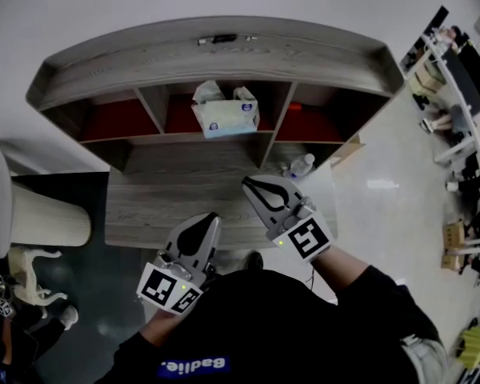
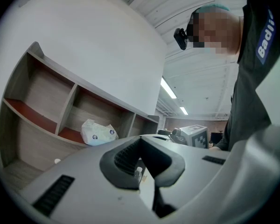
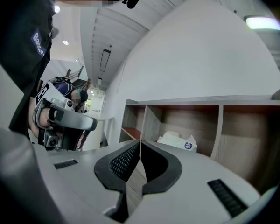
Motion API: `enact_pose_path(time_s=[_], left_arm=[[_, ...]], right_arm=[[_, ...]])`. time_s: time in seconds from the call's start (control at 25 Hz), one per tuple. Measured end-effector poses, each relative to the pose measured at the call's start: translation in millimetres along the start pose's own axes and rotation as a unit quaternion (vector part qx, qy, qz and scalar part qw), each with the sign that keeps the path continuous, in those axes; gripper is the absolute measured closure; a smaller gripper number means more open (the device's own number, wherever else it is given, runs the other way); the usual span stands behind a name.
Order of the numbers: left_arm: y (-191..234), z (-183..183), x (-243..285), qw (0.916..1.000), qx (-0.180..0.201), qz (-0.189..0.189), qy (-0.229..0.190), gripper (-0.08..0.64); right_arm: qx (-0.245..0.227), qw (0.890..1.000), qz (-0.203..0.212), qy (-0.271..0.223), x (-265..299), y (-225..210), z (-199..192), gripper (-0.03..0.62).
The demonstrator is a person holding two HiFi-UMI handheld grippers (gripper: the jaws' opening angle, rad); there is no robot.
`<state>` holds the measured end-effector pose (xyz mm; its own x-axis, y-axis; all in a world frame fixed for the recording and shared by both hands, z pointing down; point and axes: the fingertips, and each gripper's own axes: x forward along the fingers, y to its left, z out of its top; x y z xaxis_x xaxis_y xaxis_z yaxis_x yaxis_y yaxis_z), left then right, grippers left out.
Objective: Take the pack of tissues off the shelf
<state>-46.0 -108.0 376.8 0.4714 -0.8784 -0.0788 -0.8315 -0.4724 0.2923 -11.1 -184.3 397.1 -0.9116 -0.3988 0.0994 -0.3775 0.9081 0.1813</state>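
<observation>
The left tongs and the right tongs are both seen closed together, with nothing held between them. The pack of tissues is found ahead of both, well apart, in the middle compartment of the shelf.

The shelf is grey wood-grain board with a dull, matt face, and the red lining inside its compartments looks smooth. In its middle compartment the pack of tissues has a soft white plastic wrap, crinkled and faintly shiny. In front of the shelf, the left gripper and right gripper have smooth, matt pale-grey plastic shells and black ribbed, rubbery-looking pads. The floor right of the shelf is pale, polished and reflective.
</observation>
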Motion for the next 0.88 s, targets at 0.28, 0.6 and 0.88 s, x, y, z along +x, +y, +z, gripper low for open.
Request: enact_pose_path(time_s=[0.28,0.6,0.88], left_arm=[[8,10,-4,0.9998,0.003,-0.018,-0.002,0.558],[17,12,-12,0.9997,0.003,-0.025,-0.005,0.558],[26,12,-19,0.9997,-0.001,-0.026,-0.002,0.558]], right_arm=[[-0.015,1.000,-0.015,0.022,23,-2,-1,0.560],[-0.043,0.997,-0.022,0.058,45,-8,-8,0.558],[-0.089,0.991,-0.038,0.093,62,-25,-18,0.466]])
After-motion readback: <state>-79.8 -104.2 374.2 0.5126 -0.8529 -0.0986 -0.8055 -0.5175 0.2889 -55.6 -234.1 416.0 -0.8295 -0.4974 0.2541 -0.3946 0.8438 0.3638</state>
